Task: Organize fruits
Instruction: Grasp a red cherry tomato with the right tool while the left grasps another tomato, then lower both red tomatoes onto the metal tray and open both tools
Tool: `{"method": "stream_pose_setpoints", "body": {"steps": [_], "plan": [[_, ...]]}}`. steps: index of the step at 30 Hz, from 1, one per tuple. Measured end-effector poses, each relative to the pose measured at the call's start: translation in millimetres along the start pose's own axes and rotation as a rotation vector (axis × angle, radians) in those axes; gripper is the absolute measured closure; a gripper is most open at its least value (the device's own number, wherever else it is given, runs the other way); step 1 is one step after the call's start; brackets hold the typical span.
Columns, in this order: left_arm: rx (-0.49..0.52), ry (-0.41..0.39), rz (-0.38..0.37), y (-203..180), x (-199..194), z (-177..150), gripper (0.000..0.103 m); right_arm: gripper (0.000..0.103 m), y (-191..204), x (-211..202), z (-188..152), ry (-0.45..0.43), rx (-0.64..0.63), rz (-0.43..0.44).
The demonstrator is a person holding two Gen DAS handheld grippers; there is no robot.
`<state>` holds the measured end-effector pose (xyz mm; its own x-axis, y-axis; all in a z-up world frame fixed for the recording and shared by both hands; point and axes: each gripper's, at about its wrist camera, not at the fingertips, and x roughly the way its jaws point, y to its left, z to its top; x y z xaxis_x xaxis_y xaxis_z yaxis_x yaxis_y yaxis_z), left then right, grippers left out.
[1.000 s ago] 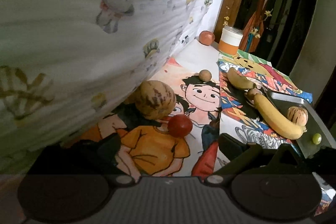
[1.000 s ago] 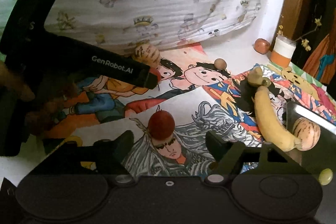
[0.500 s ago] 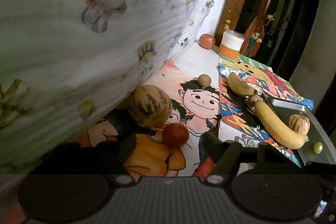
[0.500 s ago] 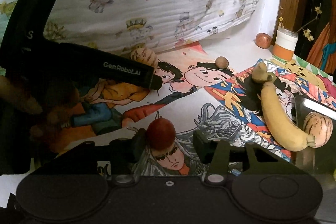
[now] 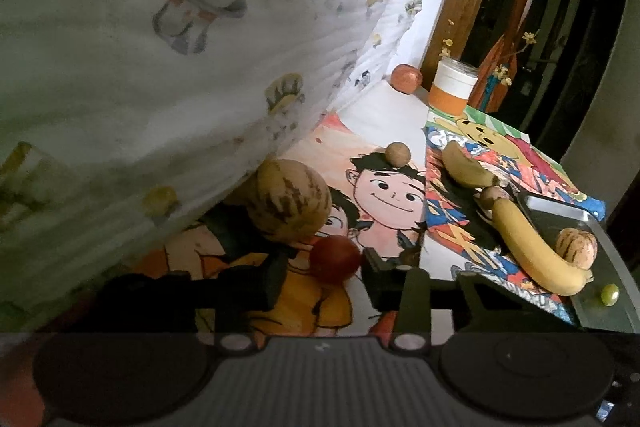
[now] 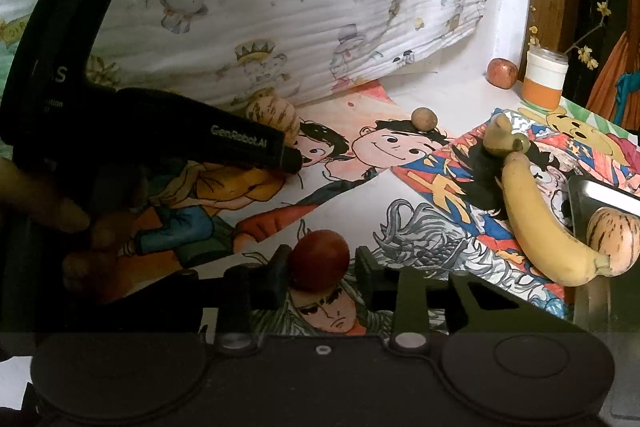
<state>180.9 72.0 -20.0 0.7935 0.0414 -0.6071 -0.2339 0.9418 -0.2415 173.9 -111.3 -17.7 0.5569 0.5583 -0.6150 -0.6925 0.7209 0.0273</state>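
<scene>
Cartoon drawings are covering the worktop, with a printed quilt hanging down along its far side. Both tools are working the pick-up step. The left hand-held gripper is bracketing a red fruit that is lying just in front of a large striped melon; its jaws are narrow, but a gap is showing on one side, so it is not gripping yet. The right hand-held gripper is sitting around a second red fruit on the grey sketch. One finger seems to be touching it, but I cannot tell whether the grip is firm.

Next, each pair of jaws is probably needing to finish closing gently, since round fruit is likely to roll, then lift and carry toward the metal tray. That tray is holding a small striped melon and a green grape, with a banana resting across its edge.

Compared with a second ago, both pairs of jaws are standing much narrower and closer around their fruits.
</scene>
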Motion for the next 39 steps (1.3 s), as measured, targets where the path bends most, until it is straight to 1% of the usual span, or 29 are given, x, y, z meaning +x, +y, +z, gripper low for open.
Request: {"method": "stream_pose_setpoints", "body": {"steps": [7, 14, 15, 17, 18, 23, 28, 33, 39], "plan": [[-0.016, 0.007, -0.016, -2, 3, 0, 0.063, 0.068, -1, 0, 0, -0.001, 0.006, 0.002], [-0.028, 0.011, -0.003, -6, 7, 3, 0.063, 0.07, -1, 0, 0, -0.005, 0.011, 0.004], [-0.029, 0.01, 0.001, -6, 7, 3, 0.064, 0.07, -1, 0, 0, -0.006, 0.012, 0.004], [-0.031, 0.009, 0.011, -5, 6, 1, 0.07, 0.07, -1, 0, 0, -0.009, 0.013, 0.004], [-0.033, 0.008, 0.011, -4, 5, 1, 0.07, 0.07, -1, 0, 0, -0.01, 0.014, 0.005], [-0.034, 0.014, 0.004, -4, 5, 1, 0.07, 0.07, -3, -3, -2, -0.014, 0.036, 0.007], [-0.03, 0.029, -0.026, -7, -2, -3, 0.07, 0.07, -11, -12, -7, -0.027, 0.089, -0.001], [-0.021, 0.046, -0.05, -18, -8, -9, 0.07, 0.07, -20, -29, -15, -0.058, 0.136, -0.036], [0.003, 0.048, -0.096, -42, -18, -15, 0.07, 0.07, -35, -61, -24, -0.115, 0.187, -0.125]]}}
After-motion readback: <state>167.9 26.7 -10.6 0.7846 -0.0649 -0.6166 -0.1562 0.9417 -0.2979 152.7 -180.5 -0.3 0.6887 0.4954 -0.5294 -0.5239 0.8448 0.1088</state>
